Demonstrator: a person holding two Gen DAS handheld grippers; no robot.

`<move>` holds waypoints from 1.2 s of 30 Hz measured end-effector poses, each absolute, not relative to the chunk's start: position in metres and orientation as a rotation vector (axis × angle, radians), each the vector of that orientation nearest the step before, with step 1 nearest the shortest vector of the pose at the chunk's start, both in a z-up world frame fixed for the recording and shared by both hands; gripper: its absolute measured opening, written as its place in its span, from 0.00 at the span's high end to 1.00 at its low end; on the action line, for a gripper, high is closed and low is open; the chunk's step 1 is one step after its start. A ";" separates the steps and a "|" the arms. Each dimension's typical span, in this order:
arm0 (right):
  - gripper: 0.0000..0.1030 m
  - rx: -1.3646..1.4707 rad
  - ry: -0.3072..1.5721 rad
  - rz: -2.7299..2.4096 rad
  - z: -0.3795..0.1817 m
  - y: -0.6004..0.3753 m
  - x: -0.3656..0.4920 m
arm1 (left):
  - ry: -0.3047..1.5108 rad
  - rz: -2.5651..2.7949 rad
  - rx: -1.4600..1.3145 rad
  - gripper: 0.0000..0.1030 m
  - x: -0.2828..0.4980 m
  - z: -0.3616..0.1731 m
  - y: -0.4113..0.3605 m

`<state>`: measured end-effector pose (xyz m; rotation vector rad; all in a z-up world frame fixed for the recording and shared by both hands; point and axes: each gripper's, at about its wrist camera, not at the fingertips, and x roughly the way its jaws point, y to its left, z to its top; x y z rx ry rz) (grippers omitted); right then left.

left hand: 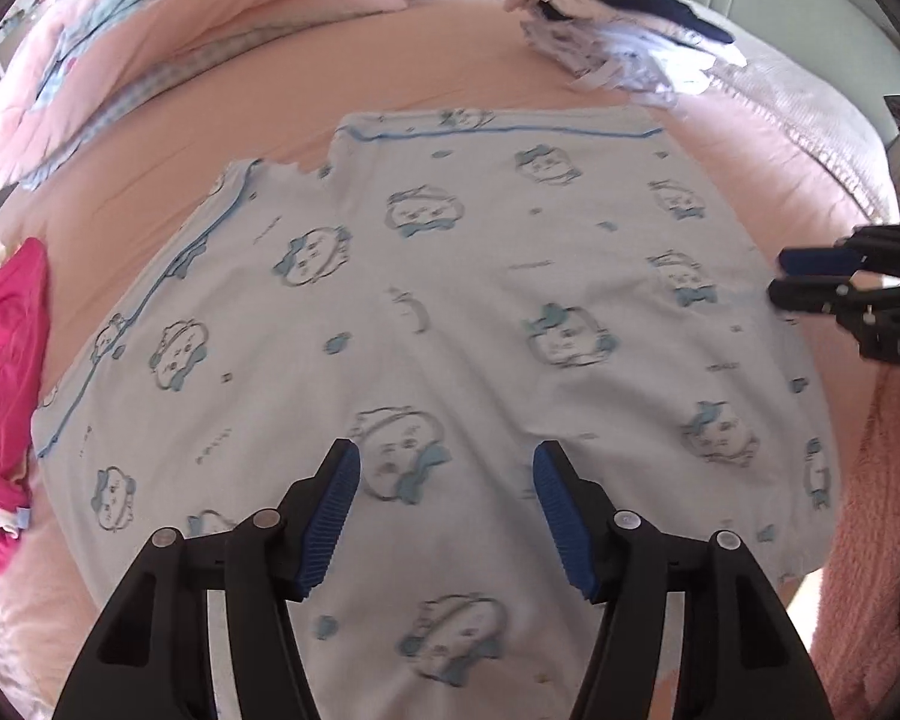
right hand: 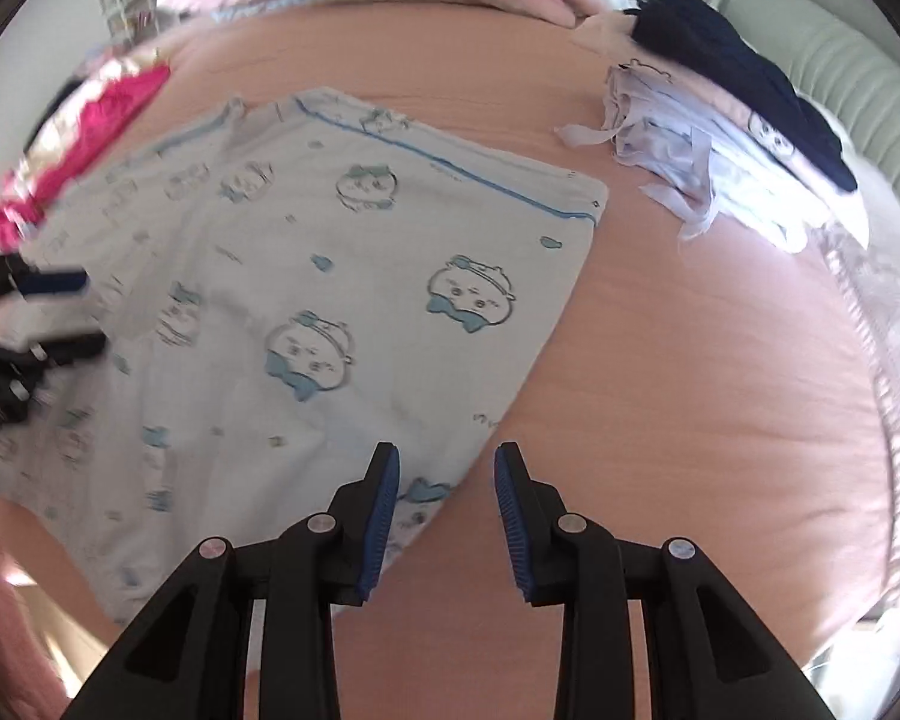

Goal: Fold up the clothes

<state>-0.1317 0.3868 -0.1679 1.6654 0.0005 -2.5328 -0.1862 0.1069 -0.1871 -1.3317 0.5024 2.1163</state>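
Both grippers, left gripper [left hand: 447,516] and right gripper [right hand: 447,519], hang apart over the thin, limp garment [left hand: 450,312]; its edges look best to pinch.

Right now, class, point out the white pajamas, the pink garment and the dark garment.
white pajamas [left hand: 480,276], left wrist view, middle of cloth
pink garment [left hand: 6,354], left wrist view, central fold
dark garment [right hand: 720,60], right wrist view, upper part
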 end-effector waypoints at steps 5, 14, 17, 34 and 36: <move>0.69 1.625 0.005 -2.431 -0.177 0.327 -0.122 | 0.594 2.126 -1.361 0.41 -0.160 -0.205 0.116; 0.63 1.737 0.135 -2.476 -0.179 0.343 -0.096 | 0.387 2.192 -1.402 0.34 -0.140 -0.178 0.046; 0.63 1.631 0.067 -2.489 -0.167 0.330 -0.090 | 0.301 2.210 -1.313 0.34 -0.133 -0.165 0.054; 0.54 1.564 0.022 -2.505 -0.163 0.325 -0.078 | 0.282 2.293 -1.524 0.33 -0.122 -0.193 0.018; 0.54 1.564 0.070 -2.476 -0.170 0.308 -0.082 | 0.322 2.298 -1.520 0.32 -0.115 -0.195 0.014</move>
